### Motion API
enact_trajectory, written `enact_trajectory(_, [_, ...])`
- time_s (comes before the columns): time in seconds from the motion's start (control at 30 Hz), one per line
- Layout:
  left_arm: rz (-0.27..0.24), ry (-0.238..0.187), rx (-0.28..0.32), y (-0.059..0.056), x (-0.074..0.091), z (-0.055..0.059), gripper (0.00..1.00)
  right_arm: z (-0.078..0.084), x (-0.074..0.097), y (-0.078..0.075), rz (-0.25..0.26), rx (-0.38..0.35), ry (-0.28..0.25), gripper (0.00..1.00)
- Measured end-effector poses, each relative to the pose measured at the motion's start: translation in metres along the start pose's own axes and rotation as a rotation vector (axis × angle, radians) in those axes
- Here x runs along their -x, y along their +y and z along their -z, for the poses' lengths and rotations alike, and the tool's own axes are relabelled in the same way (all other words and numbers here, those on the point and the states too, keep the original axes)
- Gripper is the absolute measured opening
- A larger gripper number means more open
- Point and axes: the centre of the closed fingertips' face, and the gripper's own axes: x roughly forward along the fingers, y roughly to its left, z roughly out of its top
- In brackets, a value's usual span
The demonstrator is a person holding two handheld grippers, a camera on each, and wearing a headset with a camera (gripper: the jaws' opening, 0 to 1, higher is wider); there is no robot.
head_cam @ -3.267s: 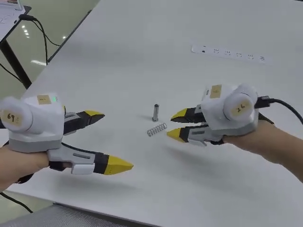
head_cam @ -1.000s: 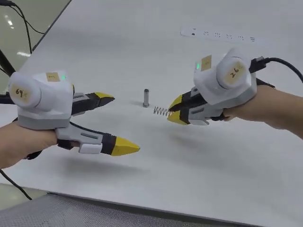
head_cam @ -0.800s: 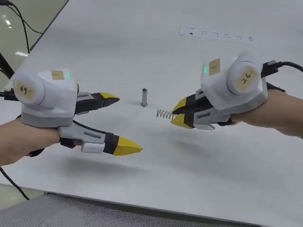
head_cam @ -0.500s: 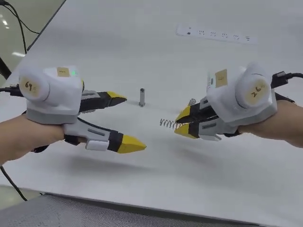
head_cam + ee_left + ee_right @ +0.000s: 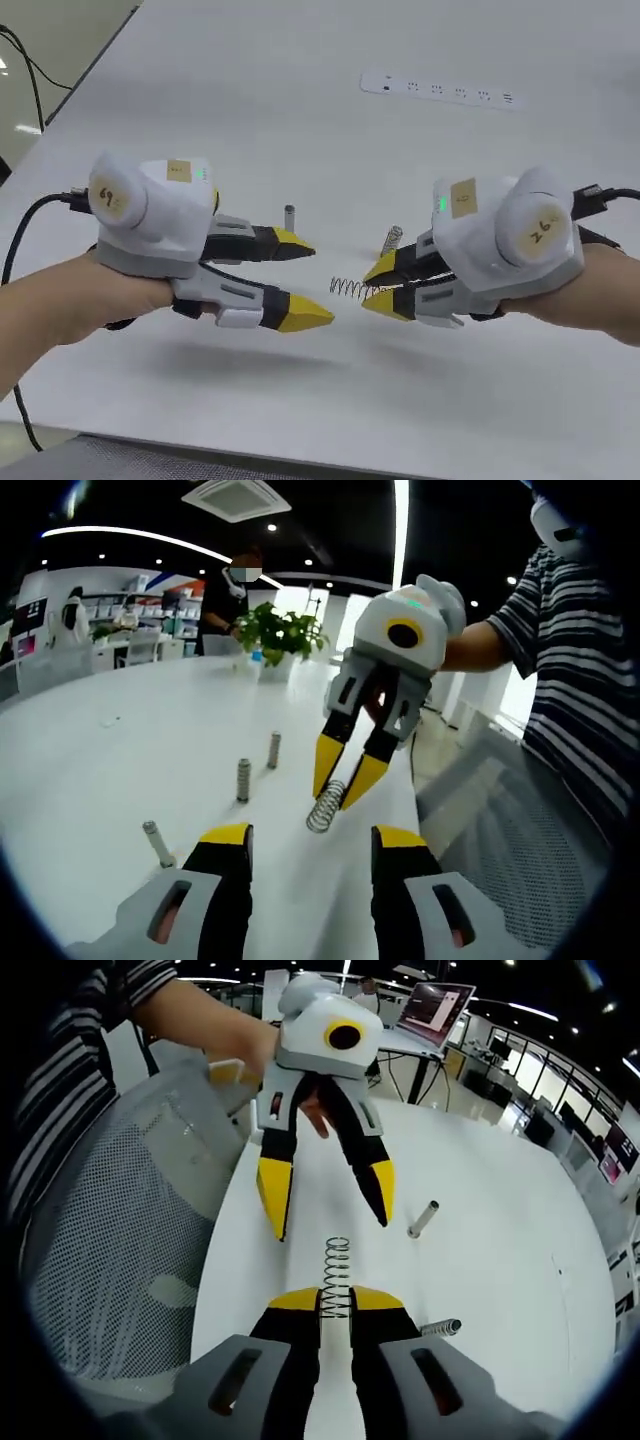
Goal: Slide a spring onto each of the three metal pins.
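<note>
The worktop (image 5: 300,120) is a plain matte white slab with a white power strip (image 5: 440,91) lying near its far edge. A black cable (image 5: 40,212) trails off the left side.

The right tongs (image 5: 372,288) are closed on one end of a spring (image 5: 348,289). The rest of the coil juts forward, level, raised above the worktop and pointing at the left tongs (image 5: 318,284). Those stand wide open with nothing in them, tips just short of the free end of the spring.

A bare pin (image 5: 290,217) stands upright beyond the left tongs. A second pin (image 5: 390,240), with a coil already on it, stands just beside the right tongs. In the left gripper view a third pin (image 5: 273,750) stands farther off and seems to carry a coil as well, though it is too small to be sure.

Around the worktop is an open-plan office with a dark ceiling and bright strip lights. It holds a leafy plant (image 5: 280,632), a standing person (image 5: 225,595), an open laptop (image 5: 435,1005) on a desk and a grey mesh chair (image 5: 130,1210) at the near edge
</note>
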Motion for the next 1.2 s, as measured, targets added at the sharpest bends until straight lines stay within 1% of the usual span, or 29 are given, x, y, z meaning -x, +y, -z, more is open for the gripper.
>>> enact_trajectory(0.2, [0.017,-0.007,-0.008,-0.004,-0.005,-0.002,0.27,-0.004,0.002,0.003,-0.003,0.009,-0.014,0.08])
enact_trajectory(0.47, [0.035,-0.025,-0.006,-0.009,-0.01,-0.007,0.17,-0.008,0.003,0.006,-0.002,0.022,-0.018,0.08])
enact_trajectory(0.63, [0.046,-0.026,-0.001,-0.013,-0.013,-0.007,0.15,-0.01,0.004,0.008,-0.003,0.025,-0.025,0.08])
enact_trajectory(0.73, [0.044,-0.031,-0.002,-0.013,-0.014,-0.007,0.13,-0.011,0.004,0.01,-0.004,0.023,-0.029,0.08])
enact_trajectory(0.9, [0.05,-0.022,-0.003,-0.016,-0.013,-0.003,0.1,-0.012,0.005,0.012,-0.004,0.027,-0.031,0.08])
enact_trajectory(1.03, [0.055,-0.028,0.002,-0.018,-0.013,-0.004,0.07,-0.013,0.006,0.012,-0.004,0.031,-0.033,0.08])
enact_trajectory(1.2, [0.059,-0.03,-0.008,-0.02,-0.013,-0.004,0.05,-0.012,0.005,0.013,-0.006,0.036,-0.029,0.08])
